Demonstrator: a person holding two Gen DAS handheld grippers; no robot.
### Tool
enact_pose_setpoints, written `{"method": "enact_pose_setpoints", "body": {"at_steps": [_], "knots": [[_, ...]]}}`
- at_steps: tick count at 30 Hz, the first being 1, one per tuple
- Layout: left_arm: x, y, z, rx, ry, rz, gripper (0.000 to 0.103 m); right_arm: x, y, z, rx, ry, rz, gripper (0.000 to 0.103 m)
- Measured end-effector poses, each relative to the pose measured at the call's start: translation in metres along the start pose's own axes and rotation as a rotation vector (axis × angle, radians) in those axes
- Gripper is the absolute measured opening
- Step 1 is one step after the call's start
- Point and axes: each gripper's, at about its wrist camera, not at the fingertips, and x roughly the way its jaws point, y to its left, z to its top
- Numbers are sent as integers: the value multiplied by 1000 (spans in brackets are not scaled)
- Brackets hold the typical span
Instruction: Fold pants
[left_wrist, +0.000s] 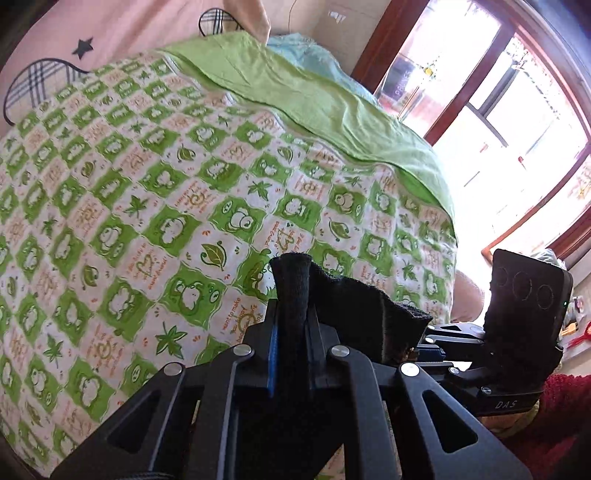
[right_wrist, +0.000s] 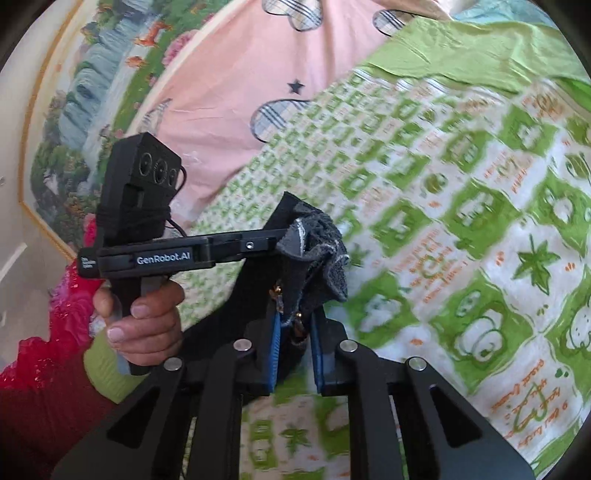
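Observation:
The black pants (left_wrist: 351, 310) are held up off the bed between both grippers. My left gripper (left_wrist: 291, 321) is shut on a bunched edge of the pants that sticks up past its fingers. My right gripper (right_wrist: 295, 325) is shut on the pants (right_wrist: 314, 254), where a grey inner waistband and a small brass zipper pull show. In the left wrist view the right gripper (left_wrist: 461, 332) is close on the right, with the cloth stretched between the two. In the right wrist view the left gripper (right_wrist: 258, 243) is close on the left, held by a hand (right_wrist: 144, 317).
Below lies a bed quilt (left_wrist: 166, 206) with green frog and leaf squares. A plain green sheet (left_wrist: 314, 96) and a pink pillow (right_wrist: 240, 74) lie at the far end. A bright window (left_wrist: 498, 122) with a wooden frame is at the right. A landscape picture (right_wrist: 85, 96) hangs at the left.

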Motion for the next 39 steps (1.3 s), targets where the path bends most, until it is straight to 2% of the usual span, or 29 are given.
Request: {"method": "enact_pose_setpoints", "body": {"at_steps": [5,10,19,27,30,39], "knots": [[-49,2,-19,-29,-83,15,10,3,34,-1,-27,6,118,16],[-94,12,-51,-84,-159,28,10,19,77,-8,-91,56,202,16],[-144,39,-119,-206,-253,57,10,61,126,-34,-178,184,264,16],[-148,79,-175,-369,-268,50,9,102,140,-57,-245,308,264,16],[-142,94,-196,-434,-258,51,5,119,141,-68,-261,360,258,16],[-127,109,-235,-556,-237,75,5,143,142,-89,-331,456,211,16]]}}
